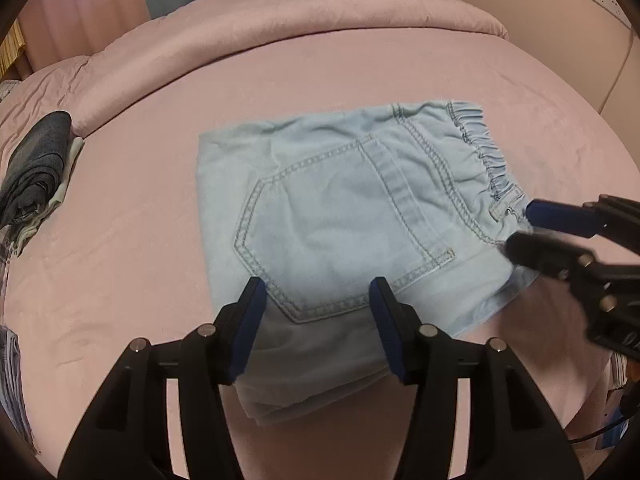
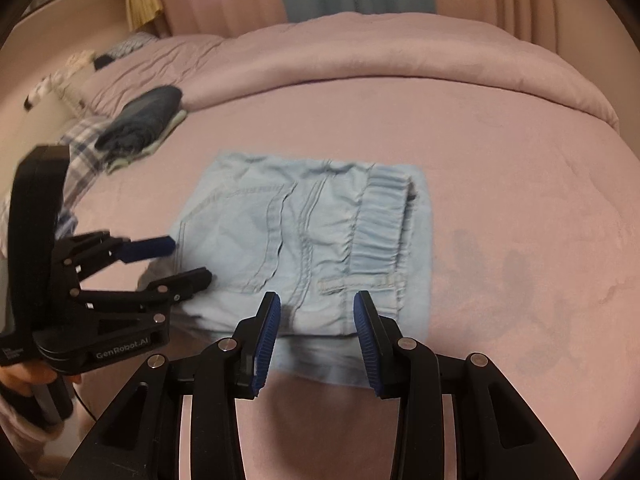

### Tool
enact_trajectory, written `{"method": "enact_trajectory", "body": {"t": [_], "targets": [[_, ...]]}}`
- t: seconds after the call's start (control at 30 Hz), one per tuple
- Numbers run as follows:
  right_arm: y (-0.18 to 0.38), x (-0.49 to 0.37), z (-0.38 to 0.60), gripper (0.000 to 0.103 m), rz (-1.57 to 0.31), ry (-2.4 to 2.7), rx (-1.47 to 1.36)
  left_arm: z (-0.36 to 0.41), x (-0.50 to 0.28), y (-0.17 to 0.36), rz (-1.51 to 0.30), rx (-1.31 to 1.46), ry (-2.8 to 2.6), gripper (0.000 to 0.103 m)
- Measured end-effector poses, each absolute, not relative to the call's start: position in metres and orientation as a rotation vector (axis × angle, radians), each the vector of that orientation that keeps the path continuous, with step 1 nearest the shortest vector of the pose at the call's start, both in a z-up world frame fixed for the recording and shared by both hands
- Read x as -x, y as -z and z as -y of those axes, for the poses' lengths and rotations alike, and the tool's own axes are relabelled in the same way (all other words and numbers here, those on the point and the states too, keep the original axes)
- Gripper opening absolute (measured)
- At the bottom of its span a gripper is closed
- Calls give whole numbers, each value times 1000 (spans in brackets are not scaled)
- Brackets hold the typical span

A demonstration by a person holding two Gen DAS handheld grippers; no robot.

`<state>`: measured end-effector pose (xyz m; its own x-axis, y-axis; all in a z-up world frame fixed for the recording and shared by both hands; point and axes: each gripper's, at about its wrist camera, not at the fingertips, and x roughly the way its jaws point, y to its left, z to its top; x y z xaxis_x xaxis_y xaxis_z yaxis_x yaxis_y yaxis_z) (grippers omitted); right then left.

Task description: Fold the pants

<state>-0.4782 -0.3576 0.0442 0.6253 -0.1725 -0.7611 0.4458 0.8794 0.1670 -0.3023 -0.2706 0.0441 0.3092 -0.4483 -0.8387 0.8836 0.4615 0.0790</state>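
Observation:
Light blue denim pants (image 1: 340,216) lie folded into a compact rectangle on the pink bed, back pocket up, elastic waistband at the right. They also show in the right wrist view (image 2: 304,240). My left gripper (image 1: 318,292) is open, its jaws over the near edge of the pants, holding nothing; it shows at the left of the right wrist view (image 2: 192,260). My right gripper (image 2: 316,304) is open over the near edge by the waistband; in the left wrist view (image 1: 518,226) its fingertips hover at the waistband corner.
A pile of dark folded clothes (image 1: 36,172) lies at the far left of the bed, also in the right wrist view (image 2: 140,124). A rolled pink duvet (image 1: 280,28) runs along the far side. Plaid fabric (image 2: 80,148) lies at the left edge.

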Motion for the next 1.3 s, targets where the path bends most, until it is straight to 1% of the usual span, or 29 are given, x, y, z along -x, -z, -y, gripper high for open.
{"method": "enact_trajectory", "body": {"t": [0.1, 0.37, 0.57, 0.7, 0.83, 1.3], "targets": [[-36, 474, 359, 44, -841, 368, -380, 271, 304, -41, -850, -613, 951, 55], [-38, 477, 359, 46, -838, 372, -398, 265, 304, -43, -864, -579, 949, 56], [-49, 486, 364, 47, -801, 376, -434, 253, 304, -53, -852, -540, 928, 57], [-55, 491, 367, 52, -771, 378, -461, 244, 300, -59, -852, -502, 910, 57], [-59, 491, 368, 53, -756, 365, -487, 236, 293, -62, -858, -472, 897, 60], [-56, 487, 371, 54, -757, 341, -555, 221, 279, -56, -907, -417, 871, 63]]}}
